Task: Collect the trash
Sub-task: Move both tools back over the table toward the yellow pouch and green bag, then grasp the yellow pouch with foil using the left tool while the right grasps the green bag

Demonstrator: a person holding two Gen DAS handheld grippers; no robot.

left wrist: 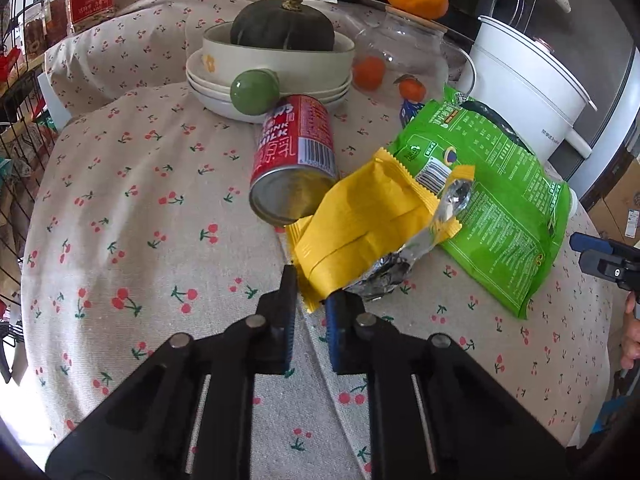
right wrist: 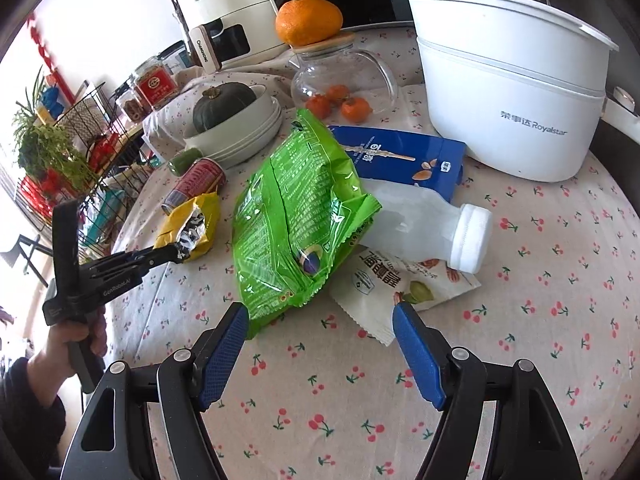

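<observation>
While your left gripper (left wrist: 310, 300) pinches the yellow wrapper (left wrist: 360, 224), your right gripper (right wrist: 320, 332) gapes wide just before the green bag (right wrist: 296, 216).

Home kitchen: cooker (right wrist: 512, 92), bowls (left wrist: 272, 76).

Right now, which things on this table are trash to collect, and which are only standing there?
Trash:
yellow wrapper, pinched by the left gripper
green bag
red can
white bottle
blue carton
white pouch

Not trash:
pumpkin in stacked bowls
white cooker
glass teapot
tangerine
</observation>
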